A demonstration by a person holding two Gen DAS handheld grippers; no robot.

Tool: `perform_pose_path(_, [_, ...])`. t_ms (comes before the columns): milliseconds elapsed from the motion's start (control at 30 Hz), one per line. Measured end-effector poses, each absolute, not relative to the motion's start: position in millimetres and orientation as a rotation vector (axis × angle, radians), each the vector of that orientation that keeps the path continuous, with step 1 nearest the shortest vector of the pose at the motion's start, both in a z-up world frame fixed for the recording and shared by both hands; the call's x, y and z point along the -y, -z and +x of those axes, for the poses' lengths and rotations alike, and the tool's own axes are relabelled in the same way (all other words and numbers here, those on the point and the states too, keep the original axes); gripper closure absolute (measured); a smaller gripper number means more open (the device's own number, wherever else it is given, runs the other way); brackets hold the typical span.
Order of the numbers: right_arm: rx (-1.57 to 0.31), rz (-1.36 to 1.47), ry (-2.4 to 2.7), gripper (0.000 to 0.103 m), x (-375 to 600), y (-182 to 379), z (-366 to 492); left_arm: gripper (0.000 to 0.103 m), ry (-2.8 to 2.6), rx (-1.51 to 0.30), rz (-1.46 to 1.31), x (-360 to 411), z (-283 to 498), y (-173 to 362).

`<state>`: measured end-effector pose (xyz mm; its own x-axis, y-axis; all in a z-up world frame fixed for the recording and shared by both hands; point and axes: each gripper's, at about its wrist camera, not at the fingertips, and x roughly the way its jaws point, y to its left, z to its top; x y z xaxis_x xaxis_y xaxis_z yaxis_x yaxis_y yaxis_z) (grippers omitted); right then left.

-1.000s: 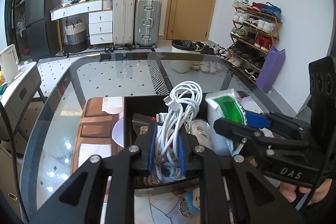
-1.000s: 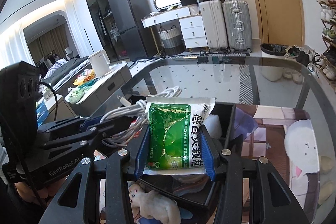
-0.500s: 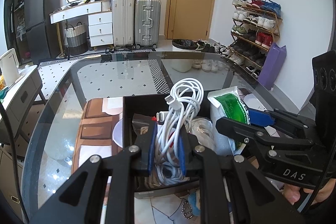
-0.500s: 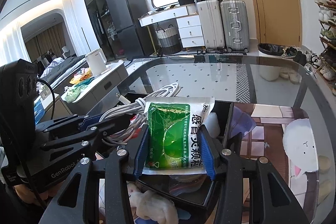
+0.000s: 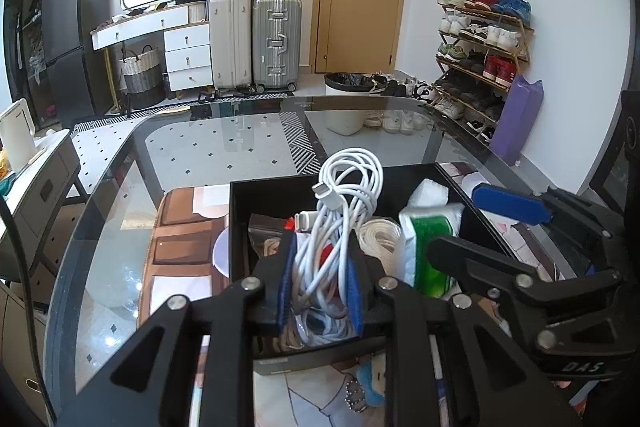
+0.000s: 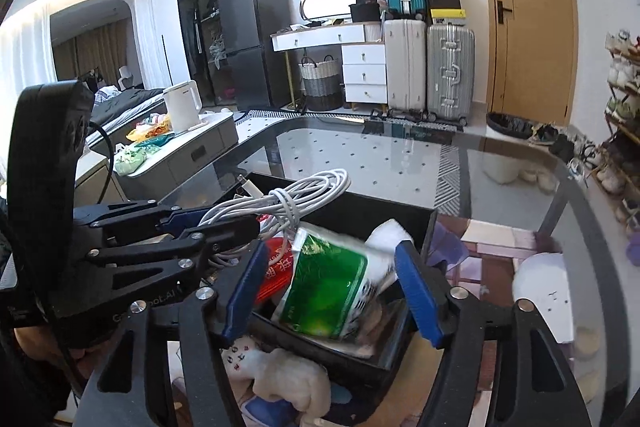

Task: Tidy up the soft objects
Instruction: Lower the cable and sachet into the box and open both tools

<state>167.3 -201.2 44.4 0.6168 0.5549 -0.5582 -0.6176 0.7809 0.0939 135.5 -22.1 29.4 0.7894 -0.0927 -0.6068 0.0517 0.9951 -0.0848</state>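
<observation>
The right gripper [image 6: 334,297] has spread wide since half a second ago, and the glossy green packet [image 6: 326,293] has dropped, tilted, into the black box [image 6: 404,217]. The left gripper [image 5: 320,279] is clamped on a coiled white cable [image 5: 348,195], its loops standing upright over the box's near side. A white plush toy [image 6: 288,375] lies near the box on the glass table [image 5: 224,151].

A white cable [image 5: 344,219] is wound in a bundle. The left gripper [image 5: 320,287] squeezes it over the black box [image 5: 280,187]. A green and white packet [image 6: 332,291] lies tilted in the box, between the wide-apart blue pads [image 6: 416,291] of the right gripper [image 6: 332,295].
</observation>
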Motion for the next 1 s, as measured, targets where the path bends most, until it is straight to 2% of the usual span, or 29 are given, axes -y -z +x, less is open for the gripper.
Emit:
perform_pose_path(100, [-0.591, -0.108, -0.667, 0.02, 208, -48, 162, 0.076, 0.084, -0.657, -0.049, 25, 132, -32])
perform_pose_path(200, [-0.586, -0.1, -0.659, 0.015, 216, -52, 159, 0.067, 0.09, -0.653, -0.031, 27, 126, -33])
perform_pose_path(267, [-0.587, -0.099, -0.65, 0.012, 222, -54, 157, 0.051, 0.091, -0.655, -0.025, 28, 123, -35])
perform_pose_path(500, [-0.591, -0.07, -0.621, 0.001, 241, -56, 143, 0.05, 0.093, -0.676, -0.015, 32, 115, -39])
perform_pose_path(600, [-0.594, -0.07, -0.608, 0.001, 246, -56, 139, 0.047, 0.091, -0.677, -0.009, 32, 110, -39])
perform_pose_path(633, [-0.598, -0.07, -0.605, 0.001, 247, -55, 137, 0.04, 0.091, -0.676, -0.008, 32, 108, -39])
perform_pose_path(667, [-0.602, -0.069, -0.603, 0.001, 248, -54, 137, 0.029, 0.09, -0.673, -0.011, 32, 105, -40])
perform_pose_path(733, [-0.605, -0.067, -0.598, 0.001, 251, -54, 135, 0.018, 0.085, -0.658, -0.026, 31, 101, -41])
perform_pose_path(933, [-0.617, -0.061, -0.589, 0.001, 257, -49, 126, 0.005, 0.071, -0.655, -0.029, 29, 92, -42])
perform_pose_path(1000, [-0.624, -0.061, -0.592, 0.001, 258, -47, 124, 0.003, 0.068, -0.655, -0.03, 28, 90, -42])
